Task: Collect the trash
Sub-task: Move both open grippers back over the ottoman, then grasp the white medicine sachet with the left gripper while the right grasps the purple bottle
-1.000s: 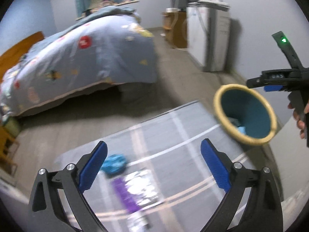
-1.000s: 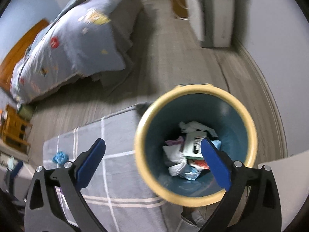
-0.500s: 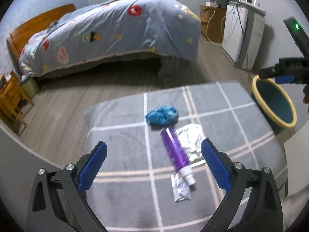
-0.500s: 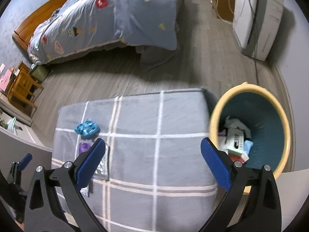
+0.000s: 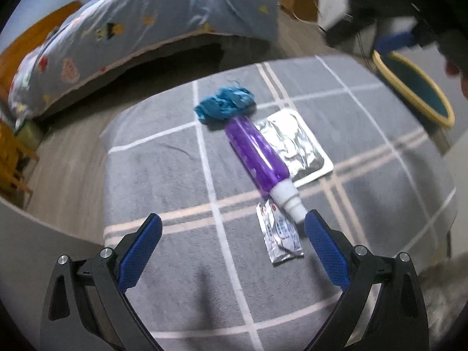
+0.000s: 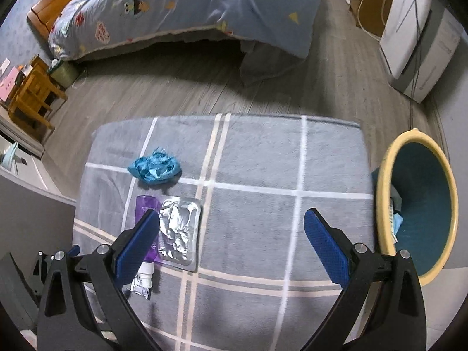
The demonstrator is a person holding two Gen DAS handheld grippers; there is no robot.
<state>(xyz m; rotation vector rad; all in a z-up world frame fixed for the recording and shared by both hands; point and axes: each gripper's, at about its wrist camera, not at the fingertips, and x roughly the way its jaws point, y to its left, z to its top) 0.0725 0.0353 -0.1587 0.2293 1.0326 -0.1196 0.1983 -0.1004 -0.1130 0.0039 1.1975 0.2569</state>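
Left wrist view: the left gripper (image 5: 232, 242) hangs low over the grey checked tabletop (image 5: 163, 175) with its fingers spread wide and empty. The purple bottle (image 5: 256, 156) lies just ahead, long axis running from far left to near right, its white cap touching or nearly touching the right finger. A small sachet (image 5: 280, 234) lies flat between the fingers, beside the cap. A silver foil pack (image 5: 301, 143) sits against the right side of the bottle, and a crumpled blue wrapper (image 5: 223, 106) touches its far end. The bin (image 5: 415, 87) stands off the far right edge of the tabletop. Right wrist view: the right gripper (image 6: 231, 234) hovers higher, fingers likewise spread and holding nothing. The bottle (image 6: 144, 204) and foil pack (image 6: 178, 231) lie at its left finger; the blue wrapper (image 6: 155, 168) lies farther off, and the sachet (image 6: 142, 285) is near left. The bin (image 6: 421, 204), already holding rubbish, is to the right, beside the tabletop edge. Assessment: the left gripper is nearer the trash; the tabletop between trash and bin is bare, giving an unobstructed carry.
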